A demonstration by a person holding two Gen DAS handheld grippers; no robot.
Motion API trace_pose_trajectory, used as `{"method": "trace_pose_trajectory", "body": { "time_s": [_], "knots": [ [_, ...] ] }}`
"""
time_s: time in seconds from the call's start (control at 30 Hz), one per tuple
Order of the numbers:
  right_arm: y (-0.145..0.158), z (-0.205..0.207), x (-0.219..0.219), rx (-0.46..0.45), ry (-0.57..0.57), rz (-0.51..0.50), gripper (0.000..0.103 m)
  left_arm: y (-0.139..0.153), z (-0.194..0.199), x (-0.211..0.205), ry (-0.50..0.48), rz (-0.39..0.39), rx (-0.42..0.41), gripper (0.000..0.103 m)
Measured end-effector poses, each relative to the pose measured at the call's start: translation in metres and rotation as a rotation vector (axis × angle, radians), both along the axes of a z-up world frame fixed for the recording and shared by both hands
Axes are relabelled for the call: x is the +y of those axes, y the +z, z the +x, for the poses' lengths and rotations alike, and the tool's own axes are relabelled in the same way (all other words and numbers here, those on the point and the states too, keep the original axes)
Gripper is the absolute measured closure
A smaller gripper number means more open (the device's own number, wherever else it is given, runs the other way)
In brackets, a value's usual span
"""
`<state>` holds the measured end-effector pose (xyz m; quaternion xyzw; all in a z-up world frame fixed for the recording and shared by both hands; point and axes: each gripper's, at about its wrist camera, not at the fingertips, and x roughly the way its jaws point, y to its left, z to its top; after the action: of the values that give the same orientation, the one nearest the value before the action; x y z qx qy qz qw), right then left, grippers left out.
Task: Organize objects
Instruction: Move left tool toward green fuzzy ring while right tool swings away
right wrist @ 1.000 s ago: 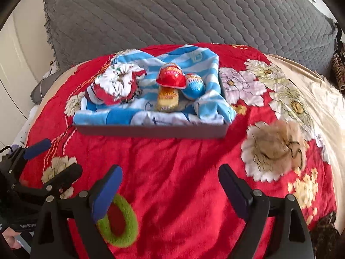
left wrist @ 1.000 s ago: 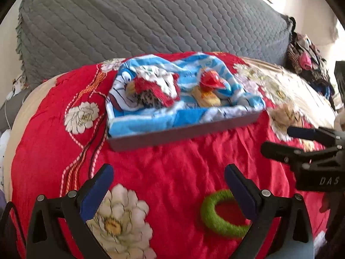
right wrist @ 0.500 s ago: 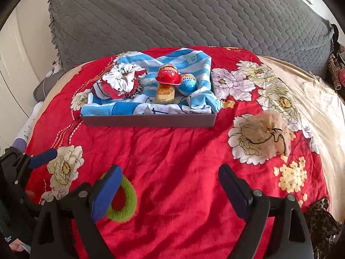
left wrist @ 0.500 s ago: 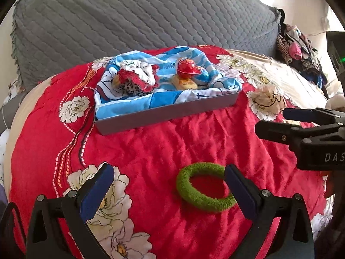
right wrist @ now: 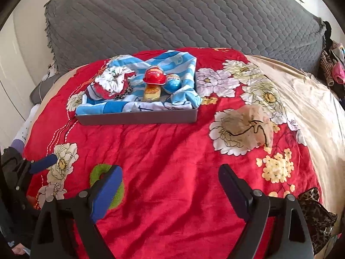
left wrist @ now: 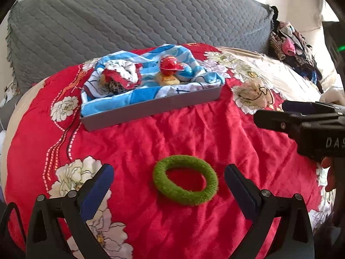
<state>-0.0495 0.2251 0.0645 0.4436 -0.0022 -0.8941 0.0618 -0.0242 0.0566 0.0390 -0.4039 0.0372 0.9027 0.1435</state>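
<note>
A green fuzzy ring (left wrist: pixel 185 180) lies flat on the red floral blanket (left wrist: pixel 194 129), well in front of the grey tray (left wrist: pixel 151 108), which serves here as the reference point. The tray sits toward the far side of the blanket, just before the grey quilted pillow (left wrist: pixel 129 21). It is lined with a blue-and-white striped cloth (right wrist: pixel 179 64) and carries a red-and-white scrunchie (right wrist: pixel 112 82) at its left end, with a red toy helmet (right wrist: pixel 154 76) on a yellow piece, and a blue egg-shaped item (right wrist: pixel 172 83) just beside it, toward the right. The left gripper (left wrist: pixel 168 185) stands wide apart and empty on the near side of the tray, the ring lying between its fingers without touching either pad. The right gripper (right wrist: pixel 170 187) is likewise spread wide, holding nothing, over bare blanket in front of the tray, with the ring partly hidden behind its left finger. To the tray's right lies a pale, crumpled translucent item (right wrist: pixel 245 125) on a printed flower; what it is cannot be determined.
</note>
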Motion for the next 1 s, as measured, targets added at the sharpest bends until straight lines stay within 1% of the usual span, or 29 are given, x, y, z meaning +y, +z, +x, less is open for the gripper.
{"method": "trace_pose_trajectory", "body": {
  "time_s": [0.2,0.27,0.33,0.67,0.83,1.0],
  "knots": [
    [-0.003,-0.002,0.012,-0.005,-0.017,-0.015,0.012,-0.006,-0.001,0.015,-0.015,0.002,-0.016,0.001],
    [-0.006,-0.003,0.015,-0.010,-0.022,-0.015,0.012,-0.008,-0.002,0.020,-0.015,-0.006,-0.016,0.001],
    [-0.009,-0.005,0.020,-0.016,-0.032,-0.014,0.012,-0.010,-0.004,0.023,-0.009,0.001,-0.021,0.001],
    [-0.016,-0.019,0.050,-0.028,-0.081,-0.020,0.012,-0.027,-0.017,0.027,0.023,0.024,-0.060,0.001],
    [-0.021,-0.022,0.053,-0.039,-0.083,-0.021,0.012,-0.032,-0.020,0.029,0.028,0.023,-0.069,0.001],
    [-0.023,-0.025,0.055,-0.044,-0.090,-0.015,0.012,-0.034,-0.022,0.029,0.032,0.040,-0.078,0.001]
  ]
}}
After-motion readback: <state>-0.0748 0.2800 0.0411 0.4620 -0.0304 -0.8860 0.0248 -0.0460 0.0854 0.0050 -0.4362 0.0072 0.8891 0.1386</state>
